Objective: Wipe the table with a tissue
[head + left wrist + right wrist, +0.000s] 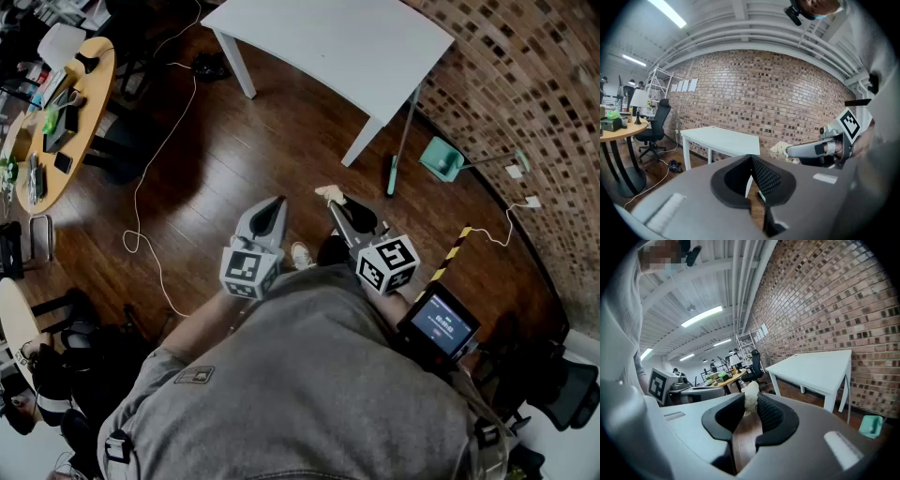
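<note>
head view looks down on a person in a grey shirt [309, 375] standing on a dark wood floor [234, 159], with a gripper in each hand. the right gripper [334, 201] pinches a crumpled white tissue [327, 192] at its tips, held in the air above the floor and well apart from the white table [328, 42], which stands ahead beside the brick wall [525, 94]. right gripper view shows the wad squeezed between the two ribbed pads. the left gripper [275, 204], just beside the right one, has its jaws pressed together at the tips with nothing between them, as left gripper view also shows. a round wooden desk [80, 103] cluttered with items sits at far left, and a green dustpan [441, 157] rests near the wall.
</note>
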`<state>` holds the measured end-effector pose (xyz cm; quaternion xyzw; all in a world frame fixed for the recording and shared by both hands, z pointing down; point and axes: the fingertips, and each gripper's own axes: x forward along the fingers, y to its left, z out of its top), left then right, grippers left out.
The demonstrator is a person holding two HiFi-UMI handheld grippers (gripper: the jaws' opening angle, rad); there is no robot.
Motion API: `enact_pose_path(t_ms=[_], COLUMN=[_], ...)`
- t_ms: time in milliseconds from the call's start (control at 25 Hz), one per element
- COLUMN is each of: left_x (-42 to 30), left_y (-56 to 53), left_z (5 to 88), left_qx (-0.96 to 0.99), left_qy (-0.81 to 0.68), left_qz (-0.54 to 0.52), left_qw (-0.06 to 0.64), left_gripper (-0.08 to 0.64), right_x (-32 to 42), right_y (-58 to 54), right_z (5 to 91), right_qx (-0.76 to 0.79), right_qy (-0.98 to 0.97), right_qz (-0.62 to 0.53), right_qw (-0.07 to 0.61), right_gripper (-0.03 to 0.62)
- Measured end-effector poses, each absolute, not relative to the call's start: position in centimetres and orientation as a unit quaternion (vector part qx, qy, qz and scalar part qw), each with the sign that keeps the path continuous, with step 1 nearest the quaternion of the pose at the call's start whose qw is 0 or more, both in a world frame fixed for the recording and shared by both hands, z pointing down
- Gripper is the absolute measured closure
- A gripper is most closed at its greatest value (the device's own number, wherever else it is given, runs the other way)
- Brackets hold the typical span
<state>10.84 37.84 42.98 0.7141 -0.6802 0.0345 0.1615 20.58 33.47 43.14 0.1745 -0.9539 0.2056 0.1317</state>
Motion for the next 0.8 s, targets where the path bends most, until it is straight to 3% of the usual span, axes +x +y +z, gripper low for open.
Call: enact_pose_path(t_ms=[800], left_x=[4.6], left_y=[22.5], left_z=[42.3], left_qx=[0.707], left_qy=[-0.688], left_qz=[0.057], left_qw=[0.152], left_gripper=[0.558], right_x=[14.4], right_y=[17.4], right_z=[42.8], right_qx=[0.179], right_qy=[-0.953], right_qz=[0.220], right_qw=[0.102], right_gripper=[0.499])
